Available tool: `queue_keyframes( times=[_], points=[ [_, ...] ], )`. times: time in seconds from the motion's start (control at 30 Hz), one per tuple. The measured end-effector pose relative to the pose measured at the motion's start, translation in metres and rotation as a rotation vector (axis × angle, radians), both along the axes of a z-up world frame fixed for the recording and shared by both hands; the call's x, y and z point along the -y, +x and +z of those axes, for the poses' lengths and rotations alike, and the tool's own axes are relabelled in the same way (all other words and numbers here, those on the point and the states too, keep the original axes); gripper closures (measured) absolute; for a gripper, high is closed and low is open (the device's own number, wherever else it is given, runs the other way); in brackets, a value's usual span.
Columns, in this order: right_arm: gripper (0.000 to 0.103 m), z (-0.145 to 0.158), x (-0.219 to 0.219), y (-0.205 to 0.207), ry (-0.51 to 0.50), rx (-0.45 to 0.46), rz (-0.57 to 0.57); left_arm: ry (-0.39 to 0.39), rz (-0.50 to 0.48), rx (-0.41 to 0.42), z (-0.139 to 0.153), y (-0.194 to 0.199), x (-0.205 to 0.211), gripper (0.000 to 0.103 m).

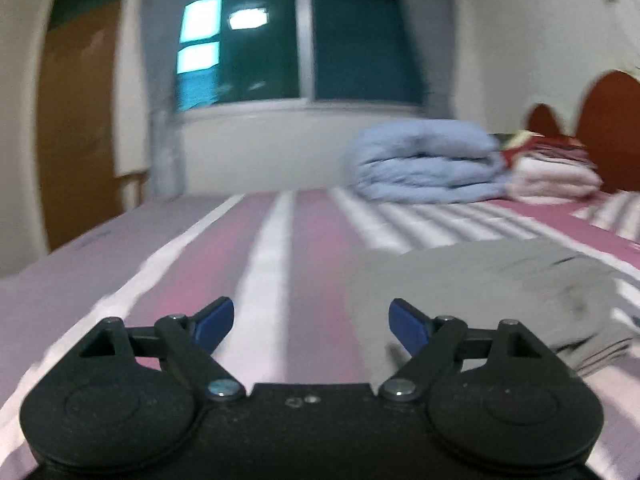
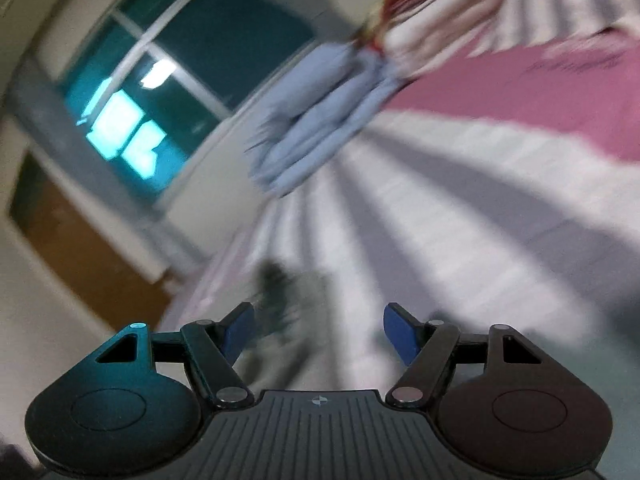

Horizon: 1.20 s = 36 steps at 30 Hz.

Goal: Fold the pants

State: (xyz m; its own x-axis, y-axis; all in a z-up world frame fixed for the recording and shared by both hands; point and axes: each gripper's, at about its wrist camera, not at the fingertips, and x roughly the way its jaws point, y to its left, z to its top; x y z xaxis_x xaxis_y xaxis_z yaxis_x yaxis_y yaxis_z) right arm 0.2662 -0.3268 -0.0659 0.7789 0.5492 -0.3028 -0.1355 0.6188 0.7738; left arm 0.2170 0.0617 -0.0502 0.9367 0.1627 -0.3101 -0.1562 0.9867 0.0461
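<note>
Your left gripper (image 1: 310, 324) has its blue-tipped fingers spread wide, nothing between them, hovering low over the bed (image 1: 208, 264). Your right gripper (image 2: 318, 330) is also spread apart and holds nothing; its view is tilted and blurred. You have no containers in view. Gray pants (image 1: 492, 292) lie on the striped pink, gray and white bedding, to the right of your left gripper's right finger, folded into a thick flat stack with layered edges showing at the near right side. Farther back sits a folded light blue quilt (image 1: 428, 164), with a pink and red pile of blankets (image 1: 556, 172) just beside it, by the headboard (image 1: 612, 120). Window (image 1: 296, 40) behind.
</note>
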Motion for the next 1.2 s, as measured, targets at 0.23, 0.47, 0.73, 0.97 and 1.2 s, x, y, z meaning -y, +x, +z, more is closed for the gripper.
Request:
queue_keyframes(
  times=[0.23, 0.47, 0.73, 0.97, 1.2],
  points=[
    [0.021, -0.008, -0.046, 0.017, 0.026, -0.089, 0.097, -0.255, 0.198, -0.031, -0.016, -0.005, -0.064, 0.025],
    [0.06, -0.011, -0.094, 0.045, -0.101, -0.122, 0.144, -0.346, 0.17, -0.052, -0.024, -0.012, -0.084, 0.023],
    [0.061, -0.032, -0.064, 0.034, -0.047, -0.169, 0.016, -0.383, 0.162, -0.061, -0.033, -0.014, -0.088, 0.023],
    [0.058, -0.039, -0.069, 0.034, -0.037, -0.133, 0.066, -0.346, 0.16, -0.066, -0.033, -0.015, -0.082, 0.022],
    [0.03, -0.022, -0.053, 0.017, -0.056, -0.087, 0.014, -0.28, 0.141, -0.084, -0.029, -0.025, -0.069, 0.022]
  ],
)
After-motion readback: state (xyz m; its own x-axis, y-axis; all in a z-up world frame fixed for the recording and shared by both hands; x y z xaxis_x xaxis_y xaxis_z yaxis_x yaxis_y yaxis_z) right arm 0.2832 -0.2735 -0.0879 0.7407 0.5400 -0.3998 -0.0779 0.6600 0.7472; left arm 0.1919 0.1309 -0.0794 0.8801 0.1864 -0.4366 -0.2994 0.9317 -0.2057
